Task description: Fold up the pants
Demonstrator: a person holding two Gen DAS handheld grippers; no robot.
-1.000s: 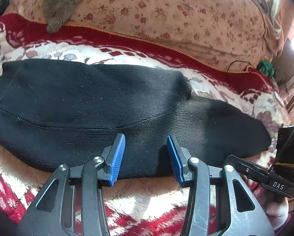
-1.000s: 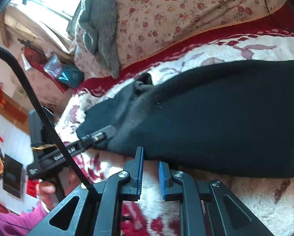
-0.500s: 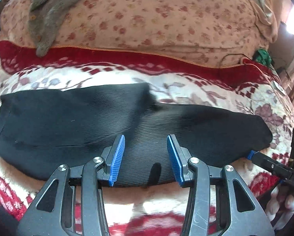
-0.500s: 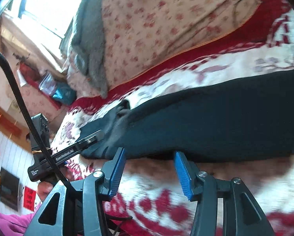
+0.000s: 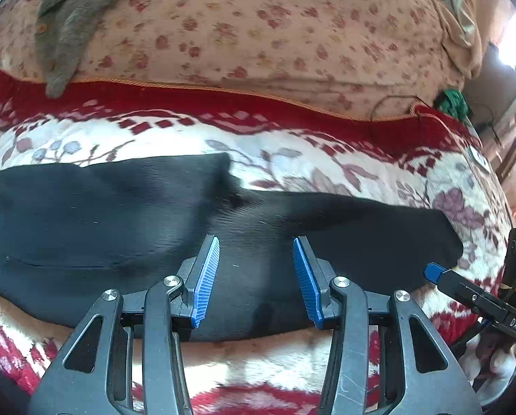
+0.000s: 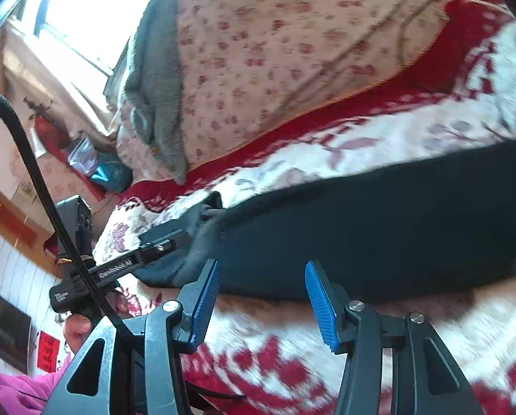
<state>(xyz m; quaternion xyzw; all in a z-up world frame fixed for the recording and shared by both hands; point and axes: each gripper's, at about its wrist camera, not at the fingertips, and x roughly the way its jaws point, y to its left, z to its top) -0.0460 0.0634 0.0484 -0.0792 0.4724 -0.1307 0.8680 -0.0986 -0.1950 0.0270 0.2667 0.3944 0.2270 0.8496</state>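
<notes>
One pair of black ribbed knit pants point(image 5: 126, 228) lying flat, long axis left to right across a red-and-cream floral plush blanket point(image 5: 327, 169), left gripper point(image 5: 256, 276) wide over its near edge, right gripper point(image 6: 261, 297) wide, empty, one floral quilt point(image 5: 258, 31) and one grey garment point(image 5: 67, 24) behind.

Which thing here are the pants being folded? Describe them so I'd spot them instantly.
Start at the floral quilt piled at the back, then come forward onto the red and cream blanket. The pants lie flat across it as a long dark band, the only plain black cloth among patterned fabrics.
</notes>
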